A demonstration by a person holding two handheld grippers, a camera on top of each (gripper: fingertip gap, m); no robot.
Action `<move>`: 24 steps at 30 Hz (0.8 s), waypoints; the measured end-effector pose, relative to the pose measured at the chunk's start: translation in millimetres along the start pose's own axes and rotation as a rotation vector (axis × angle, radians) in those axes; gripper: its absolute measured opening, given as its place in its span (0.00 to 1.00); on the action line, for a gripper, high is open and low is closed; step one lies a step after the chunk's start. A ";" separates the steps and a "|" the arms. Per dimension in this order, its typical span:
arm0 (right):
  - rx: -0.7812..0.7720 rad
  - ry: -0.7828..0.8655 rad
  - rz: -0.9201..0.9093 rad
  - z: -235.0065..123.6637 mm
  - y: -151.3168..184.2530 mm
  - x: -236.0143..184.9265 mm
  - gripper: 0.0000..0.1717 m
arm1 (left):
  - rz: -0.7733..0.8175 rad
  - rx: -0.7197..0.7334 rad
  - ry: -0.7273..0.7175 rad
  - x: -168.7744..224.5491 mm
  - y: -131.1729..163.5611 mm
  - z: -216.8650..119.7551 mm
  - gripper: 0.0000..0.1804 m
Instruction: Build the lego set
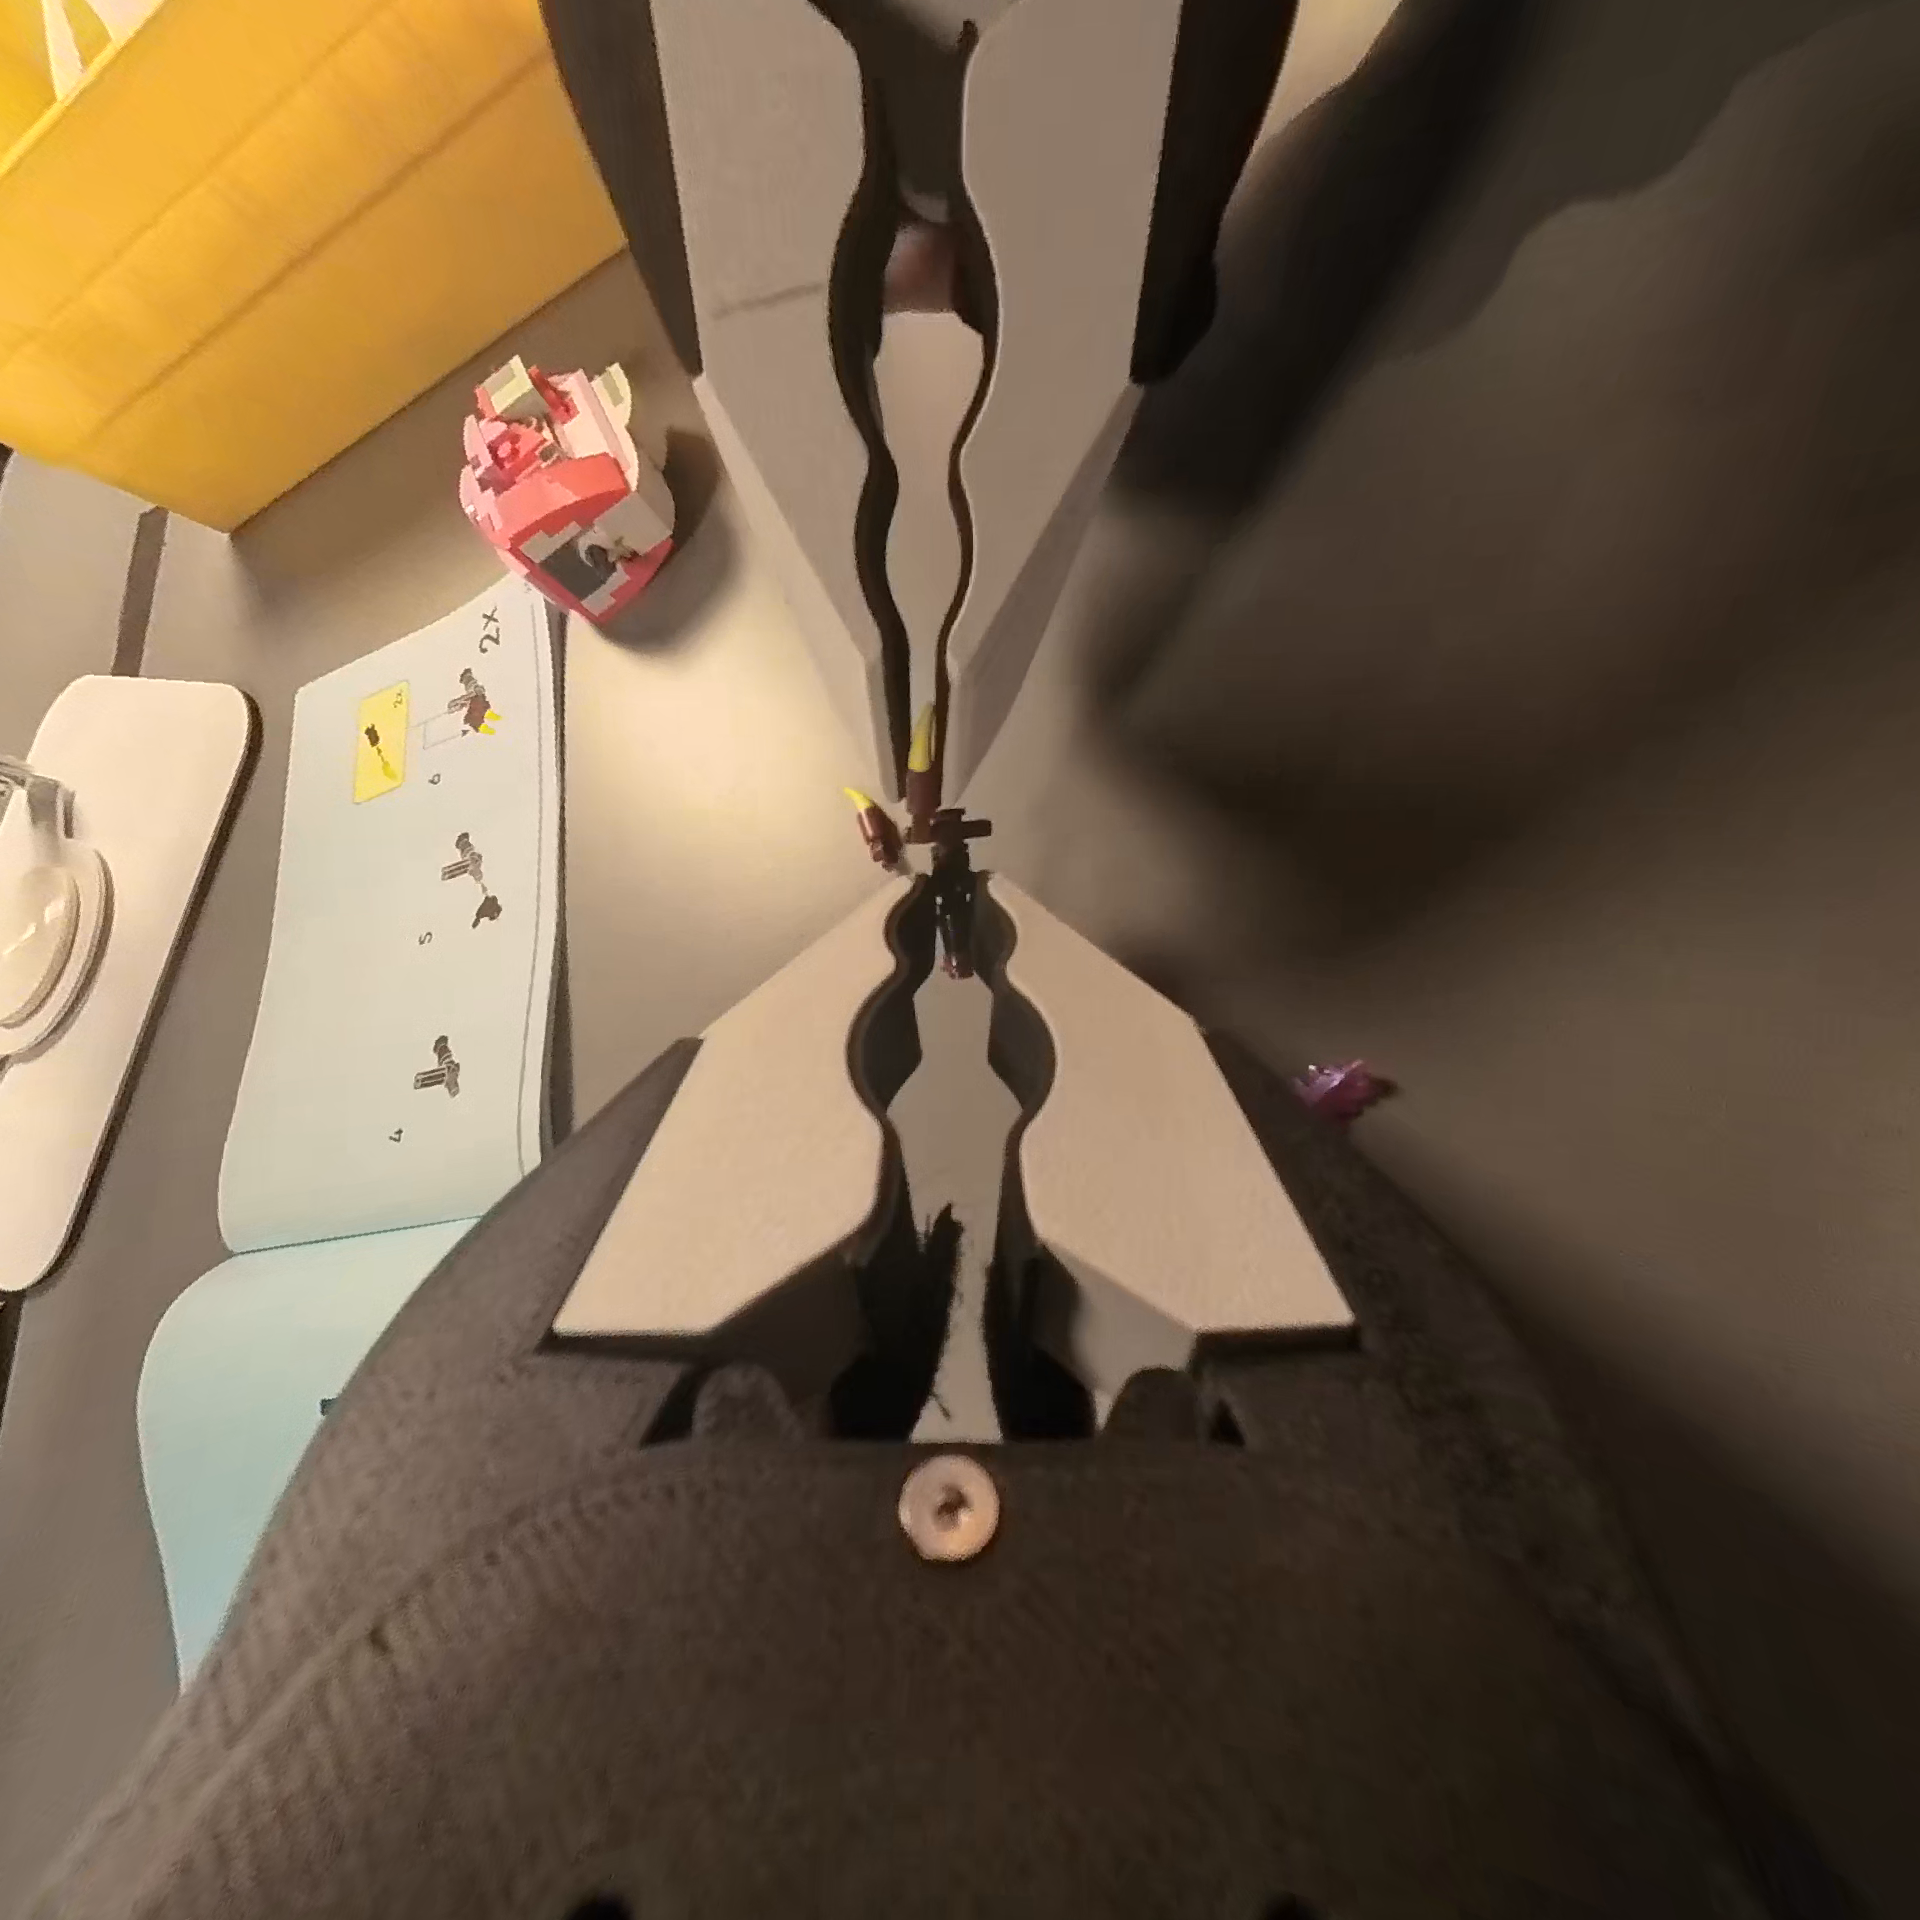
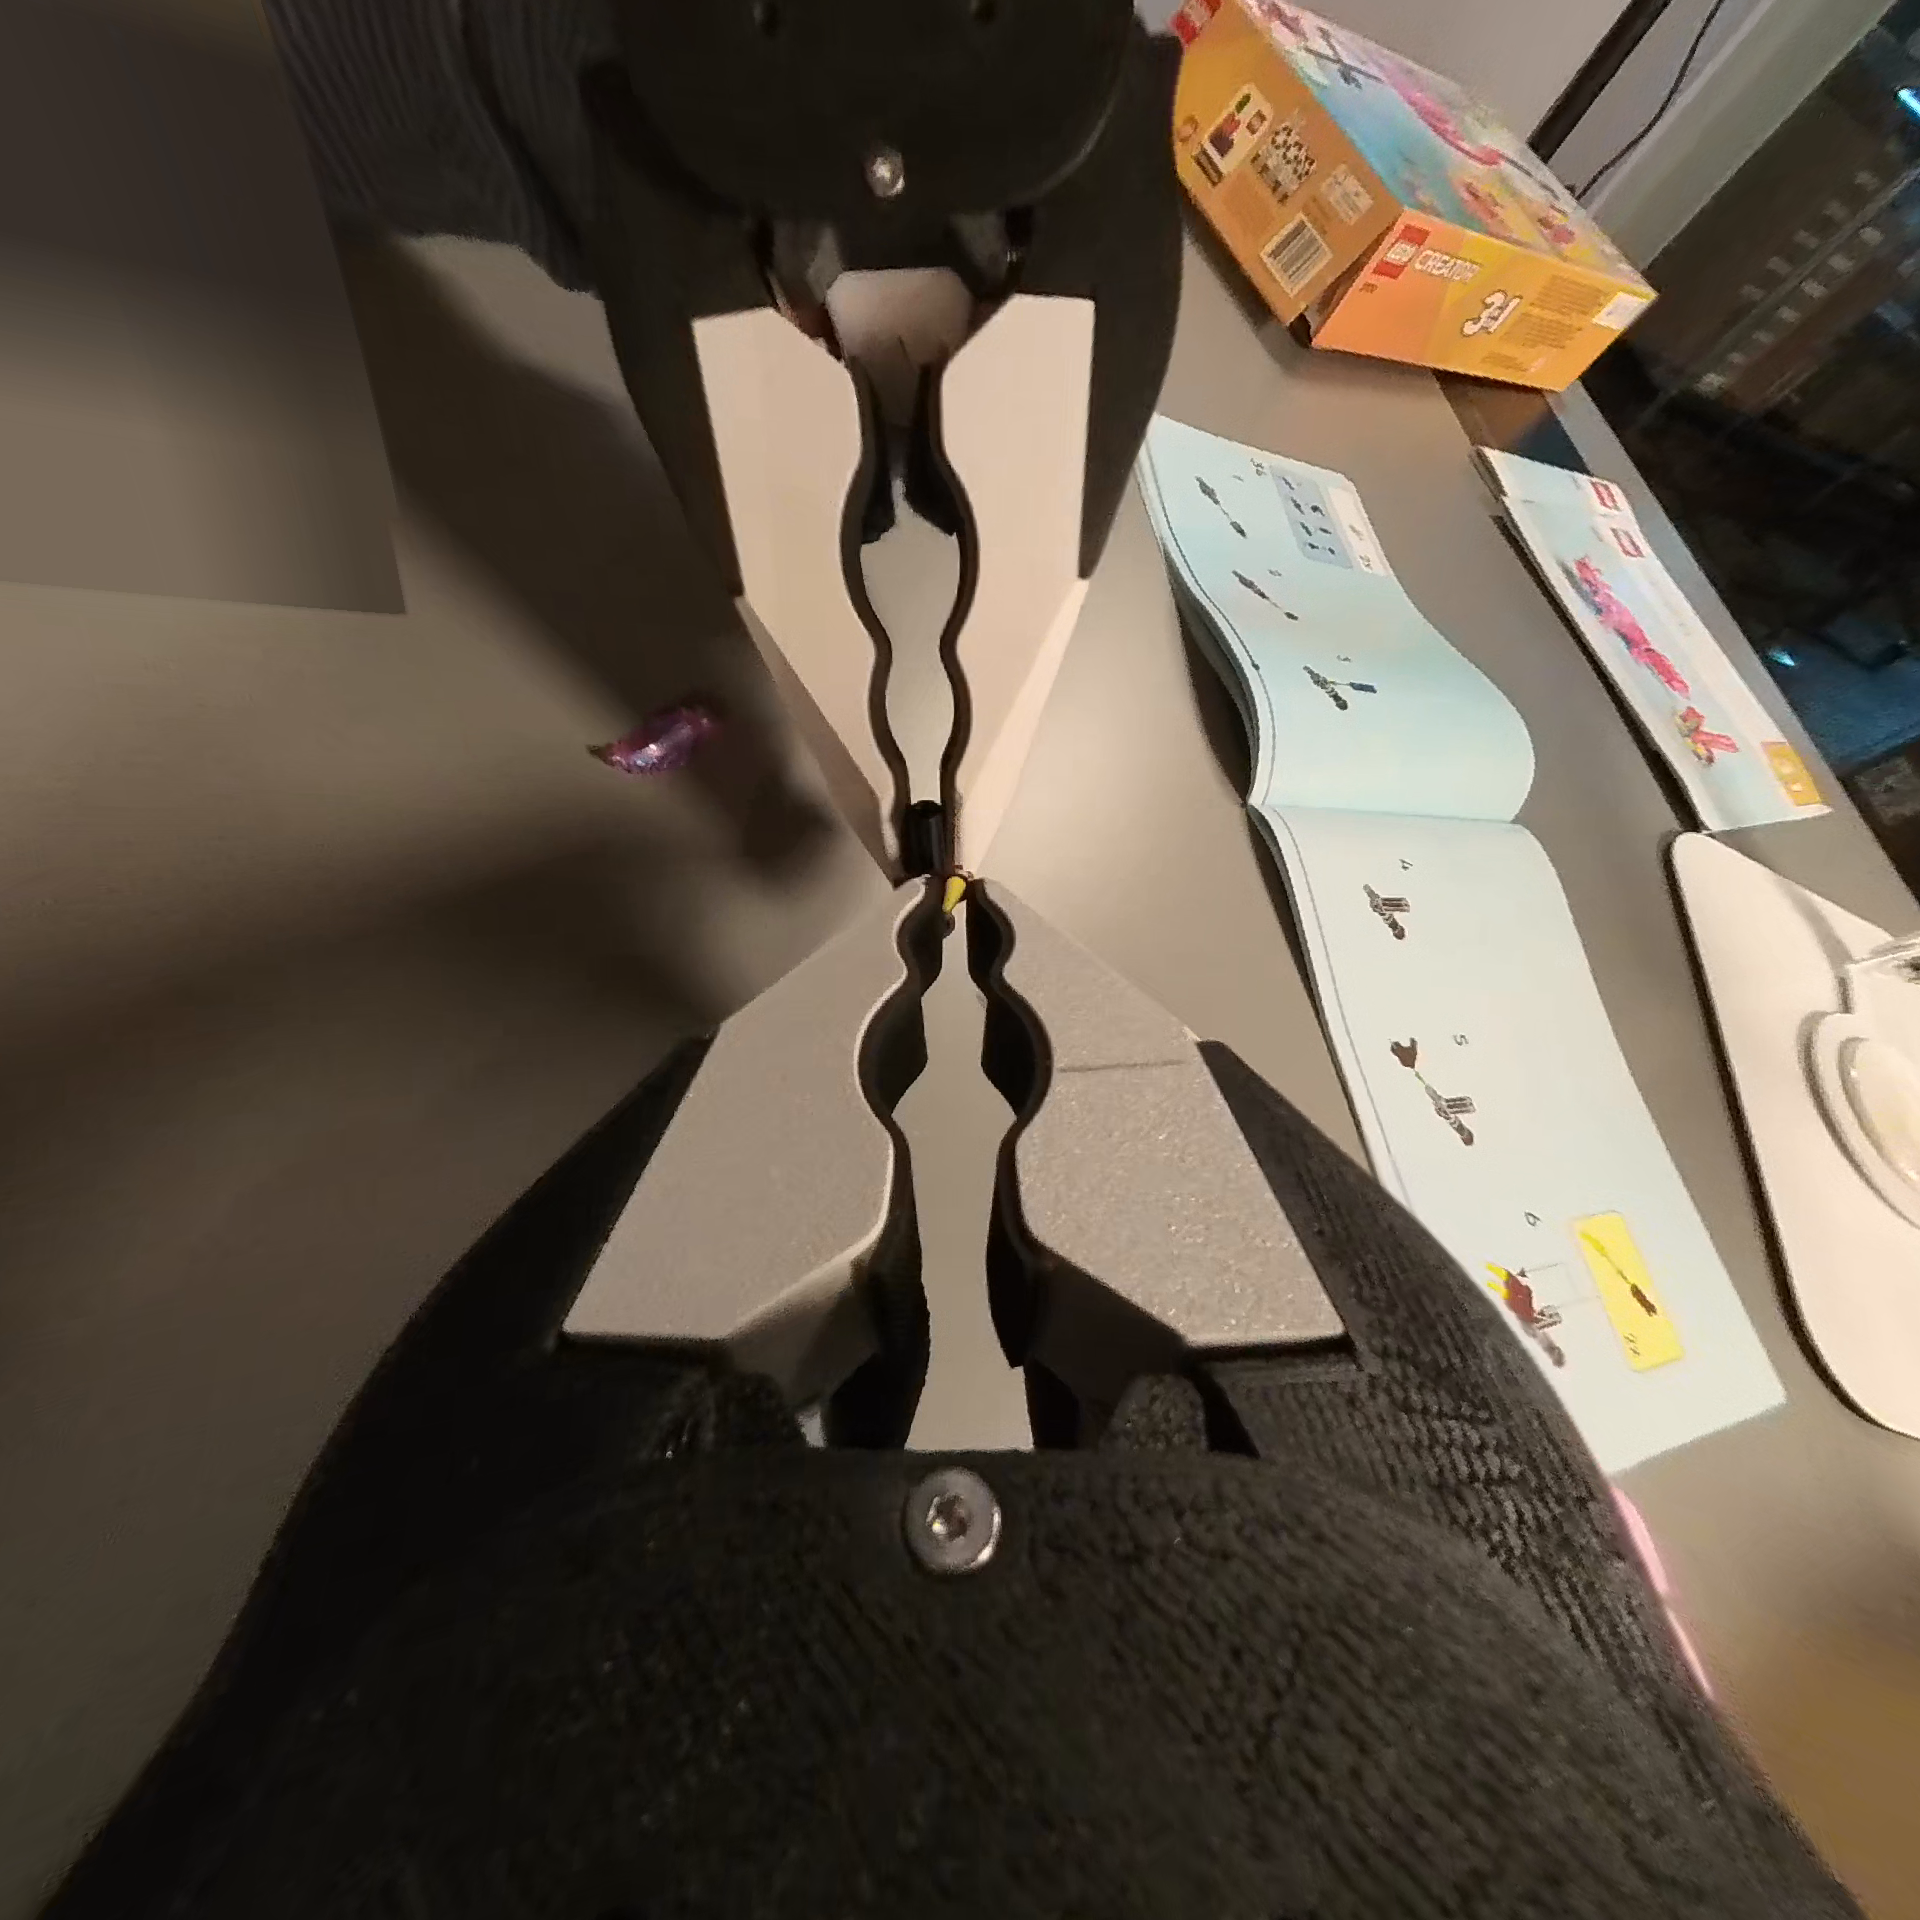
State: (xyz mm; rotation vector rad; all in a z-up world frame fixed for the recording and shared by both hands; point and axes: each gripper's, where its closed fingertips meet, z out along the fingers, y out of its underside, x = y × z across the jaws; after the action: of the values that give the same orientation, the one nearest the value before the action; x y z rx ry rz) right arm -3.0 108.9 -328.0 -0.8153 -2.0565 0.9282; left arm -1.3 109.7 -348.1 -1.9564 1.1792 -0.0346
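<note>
In the left wrist view my left gripper (image 1: 951,891) is shut on a small black connector piece (image 1: 954,920), which sticks out past its tips to a black cross bar (image 1: 951,828). My right gripper (image 1: 923,774) comes in from the top, tip to tip with the left one. It is shut on a dark red claw piece with a yellow tip (image 1: 921,750). A second dark red claw with a yellow tip (image 1: 871,823) juts out to the left of the joint. In the right wrist view my right gripper (image 2: 948,894) pinches the yellow tip (image 2: 951,891), and my left gripper (image 2: 925,854) holds the black piece (image 2: 923,829).
On the grey table lie an open instruction booklet (image 1: 416,935) (image 2: 1475,935), a pink brick model (image 1: 556,499), a yellow box (image 1: 260,208), a white mat with a glass (image 1: 125,935) and a small purple piece (image 1: 1335,1086) (image 2: 655,743). A printed box (image 2: 1403,208) and a second booklet (image 2: 1662,644) lie farther off. My two grippers' fingertips are within a few centimetres of each other.
</note>
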 end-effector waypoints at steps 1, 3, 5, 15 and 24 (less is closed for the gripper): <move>-0.007 0.004 -0.007 -0.4 0.7 0.5 0.01 | -0.002 0.004 -0.002 -0.2 -0.2 0.6 0.03; -0.021 0.006 -0.014 -0.9 3.1 0.7 0.01 | 0.004 0.000 -0.005 -0.3 0.0 1.9 0.03; -0.029 0.004 -0.013 -0.8 4.7 0.6 0.01 | 0.015 -0.010 -0.012 -0.5 0.6 2.8 0.03; -0.039 0.006 -0.018 -1.0 5.8 1.1 0.01 | 0.116 -0.068 -0.071 -2.9 1.7 3.1 0.02; 0.035 -0.027 -0.001 -4.4 6.9 2.1 0.01 | 0.187 -0.105 -0.129 -4.5 -1.7 0.5 0.02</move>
State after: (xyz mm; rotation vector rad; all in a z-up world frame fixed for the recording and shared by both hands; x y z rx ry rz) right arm 1.1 115.7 -330.8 -0.7867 -2.0579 0.9774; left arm -2.4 113.7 -345.7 -1.8991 1.2949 0.2523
